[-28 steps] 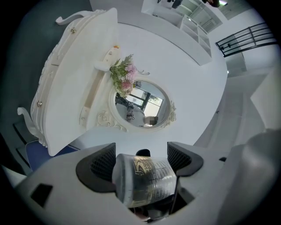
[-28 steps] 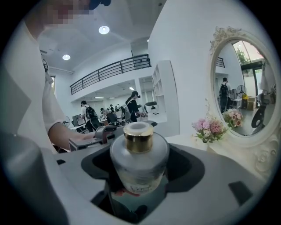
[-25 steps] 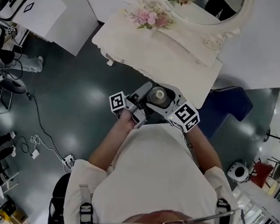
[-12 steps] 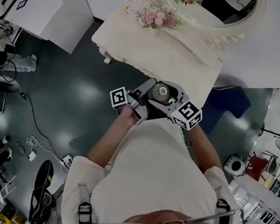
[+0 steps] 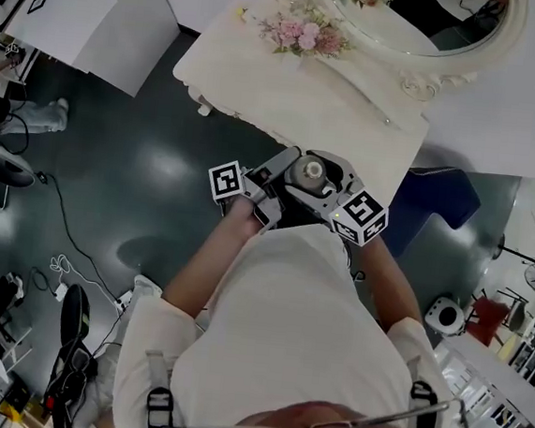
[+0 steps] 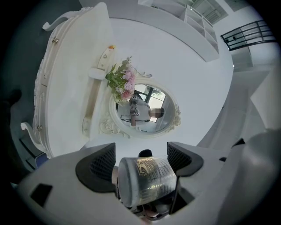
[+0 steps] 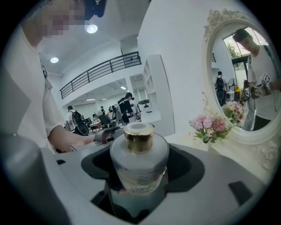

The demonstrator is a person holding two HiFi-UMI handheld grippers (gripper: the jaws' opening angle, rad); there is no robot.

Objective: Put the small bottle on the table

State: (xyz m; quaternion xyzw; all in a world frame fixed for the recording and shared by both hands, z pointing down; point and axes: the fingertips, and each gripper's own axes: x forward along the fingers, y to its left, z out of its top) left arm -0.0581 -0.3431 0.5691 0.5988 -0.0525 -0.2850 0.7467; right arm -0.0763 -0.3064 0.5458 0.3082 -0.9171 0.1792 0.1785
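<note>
The small bottle (image 5: 306, 173) is frosted glass with a gold cap (image 7: 138, 136). It hangs in front of the person's chest, above the dark floor and just short of the white dressing table (image 5: 289, 88). My right gripper (image 5: 320, 178) is shut on the bottle (image 7: 138, 162), which stands upright between its jaws. My left gripper (image 5: 273, 173) comes in from the other side. The bottle's base (image 6: 147, 180) sits low between its jaws. I cannot see whether its dark pads (image 6: 97, 165) press on the glass.
On the dressing table stand pink flowers (image 5: 299, 35) and an oval mirror (image 5: 427, 26). A dark blue seat (image 5: 433, 205) stands to the right of the grippers. Cables (image 5: 74, 265) lie on the floor at left, and another person's shoes (image 5: 74, 321) show at lower left.
Both grippers and the bottle have drifted slightly toward the dressing table. Their hold on the bottle looks the same. Another person's shoes have come into view at lower left.
</note>
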